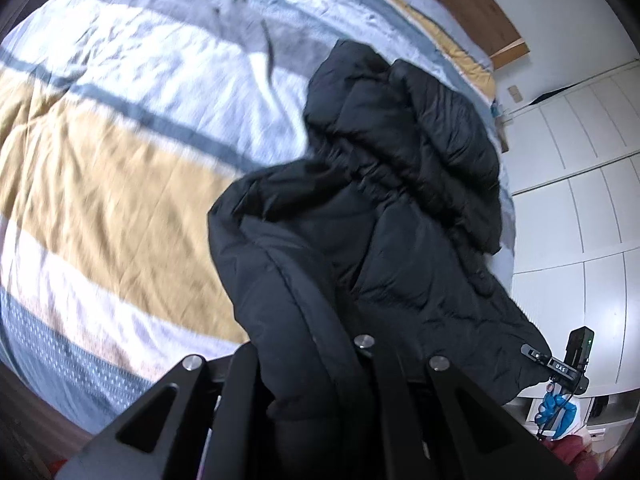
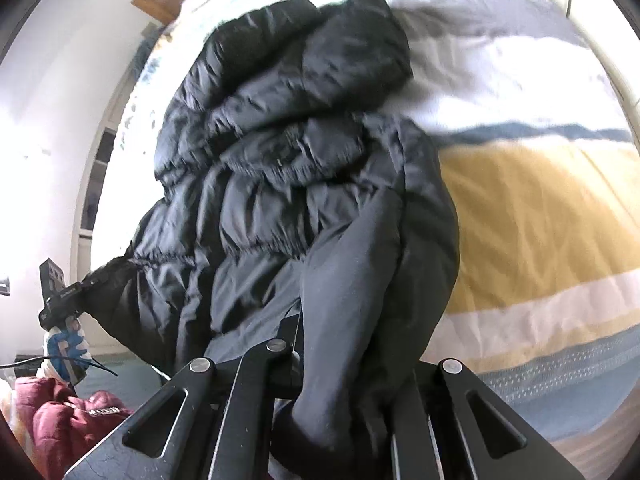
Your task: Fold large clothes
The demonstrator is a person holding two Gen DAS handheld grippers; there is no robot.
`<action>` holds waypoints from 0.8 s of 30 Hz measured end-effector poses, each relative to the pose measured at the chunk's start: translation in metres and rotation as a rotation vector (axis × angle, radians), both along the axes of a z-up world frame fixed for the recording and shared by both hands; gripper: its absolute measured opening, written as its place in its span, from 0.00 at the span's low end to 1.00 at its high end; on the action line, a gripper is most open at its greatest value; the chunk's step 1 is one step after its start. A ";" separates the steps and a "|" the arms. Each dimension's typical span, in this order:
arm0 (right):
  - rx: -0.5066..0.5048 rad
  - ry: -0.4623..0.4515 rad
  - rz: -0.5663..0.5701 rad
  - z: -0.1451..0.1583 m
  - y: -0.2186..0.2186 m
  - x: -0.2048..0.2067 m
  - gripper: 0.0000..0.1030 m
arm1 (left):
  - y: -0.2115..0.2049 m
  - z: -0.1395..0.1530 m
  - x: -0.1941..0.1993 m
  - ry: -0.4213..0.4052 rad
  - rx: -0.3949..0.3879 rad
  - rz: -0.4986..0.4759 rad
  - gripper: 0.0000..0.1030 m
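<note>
A black puffer coat [image 1: 392, 216] is being shown in both views, lying on a striped duvet [image 1: 120, 160] along the side of the bed nearest the white wardrobe doors [image 1: 580, 200]. By the left wrist view alone, the wardrobe, the wooden headboard [image 1: 472, 4] and the wide sweep of yellow, white and grey-blue stripes are being offered; the other gripper [image 1: 532, 354] is also being shown there from outside, gripped by a blue-gloved hand [image 1: 554, 404] and pinching the coat's lower corner. By the right wrist view alone, a maroon quilted garment [image 2: 68, 416] low at the left edge, a bright wall and a stretch of dark floor are being given, and the quilted seams of the coat [image 2: 280, 152] are being rendered far more clearly. The opposite gripper [image 2: 86, 282] is being seen there too, in a blue-and-white glove [image 2: 64, 344], biting the coat's edge.

The coat's long axis is being run from the cameras away toward the headboard, with the bunched, puffy end lying farthest off and the smoother hem end being lifted toward the lenses.

In the left wrist view a thick fold of black fabric is being clamped in the left gripper [image 1: 316, 400], the fingers being held only narrowly apart by the cloth. In the right wrist view a hanging roll of the same fabric is being pinched in the right gripper [image 2: 340, 404], narrowly parted likewise.
</note>
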State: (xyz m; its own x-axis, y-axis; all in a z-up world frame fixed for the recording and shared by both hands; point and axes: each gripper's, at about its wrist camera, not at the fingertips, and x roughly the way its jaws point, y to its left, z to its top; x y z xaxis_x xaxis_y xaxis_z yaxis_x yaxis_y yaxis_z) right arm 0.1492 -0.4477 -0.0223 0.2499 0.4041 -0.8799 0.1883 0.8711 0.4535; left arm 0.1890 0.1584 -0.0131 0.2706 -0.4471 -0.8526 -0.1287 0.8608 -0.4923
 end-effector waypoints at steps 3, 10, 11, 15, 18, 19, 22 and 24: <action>0.007 -0.039 -0.014 0.010 -0.004 0.007 0.09 | -0.004 0.010 0.013 -0.030 0.001 -0.010 0.07; 0.036 -0.114 -0.083 0.026 -0.013 0.028 0.08 | -0.004 0.039 0.045 -0.099 0.009 -0.015 0.07; 0.043 -0.126 -0.095 0.029 -0.015 0.031 0.08 | -0.004 0.042 0.049 -0.107 0.006 -0.011 0.07; 0.050 -0.179 -0.122 0.046 -0.021 0.046 0.08 | -0.001 0.058 0.066 -0.156 -0.012 0.011 0.07; 0.059 -0.225 -0.147 0.062 -0.028 0.058 0.08 | 0.003 0.076 0.085 -0.201 -0.034 0.032 0.07; 0.059 -0.239 -0.157 0.068 -0.030 0.063 0.08 | 0.003 0.082 0.091 -0.212 -0.039 0.040 0.07; 0.053 -0.279 -0.175 0.083 -0.037 0.077 0.08 | 0.002 0.096 0.108 -0.240 -0.038 0.050 0.07; 0.050 -0.299 -0.185 0.091 -0.042 0.083 0.08 | 0.005 0.105 0.118 -0.255 -0.047 0.058 0.07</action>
State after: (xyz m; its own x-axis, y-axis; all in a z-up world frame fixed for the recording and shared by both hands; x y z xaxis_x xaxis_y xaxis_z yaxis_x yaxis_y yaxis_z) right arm 0.2324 -0.4894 0.0689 0.5666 0.3682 -0.7371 0.1935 0.8101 0.5534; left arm 0.3073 0.1635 0.0924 0.5001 -0.4622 -0.7323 -0.0436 0.8311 -0.5544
